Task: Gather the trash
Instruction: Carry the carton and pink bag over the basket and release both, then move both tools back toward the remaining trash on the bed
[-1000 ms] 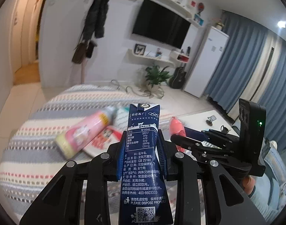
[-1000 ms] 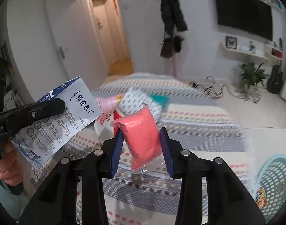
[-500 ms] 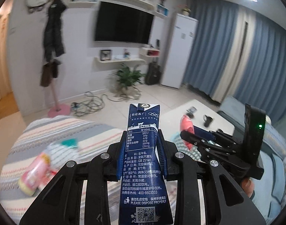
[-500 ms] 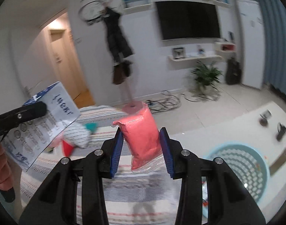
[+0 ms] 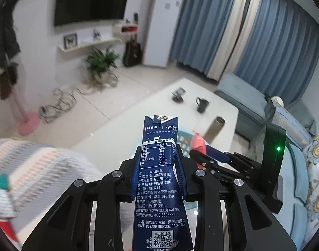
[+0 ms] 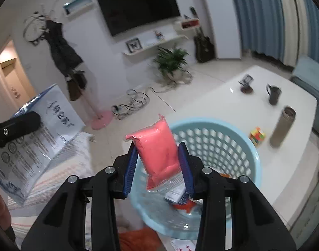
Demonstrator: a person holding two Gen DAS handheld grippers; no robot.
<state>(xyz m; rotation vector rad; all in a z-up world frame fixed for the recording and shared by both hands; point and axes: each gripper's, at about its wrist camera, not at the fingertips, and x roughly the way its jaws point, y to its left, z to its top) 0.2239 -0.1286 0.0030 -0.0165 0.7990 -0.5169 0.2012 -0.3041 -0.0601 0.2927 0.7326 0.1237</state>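
Both tools loaded, basket just ahead

The right tool [image 6: 158, 156], clamped on a pink pouch [image 6: 157, 146], hangs over the near rim of the blue basket [image 6: 232, 133] on the desk [image 6: 284, 167] — nearer than the left tool [image 5: 157, 167], which grips an upright milk carton [image 5: 159, 167].

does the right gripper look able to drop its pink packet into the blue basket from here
Probably yes: the right gripper holds the pink packet over the blue basket's open top, with nothing between.

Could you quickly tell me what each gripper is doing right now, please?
Left gripper: shut on the blue milk carton.
Right gripper: shut on the pink packet, above the light blue basket.
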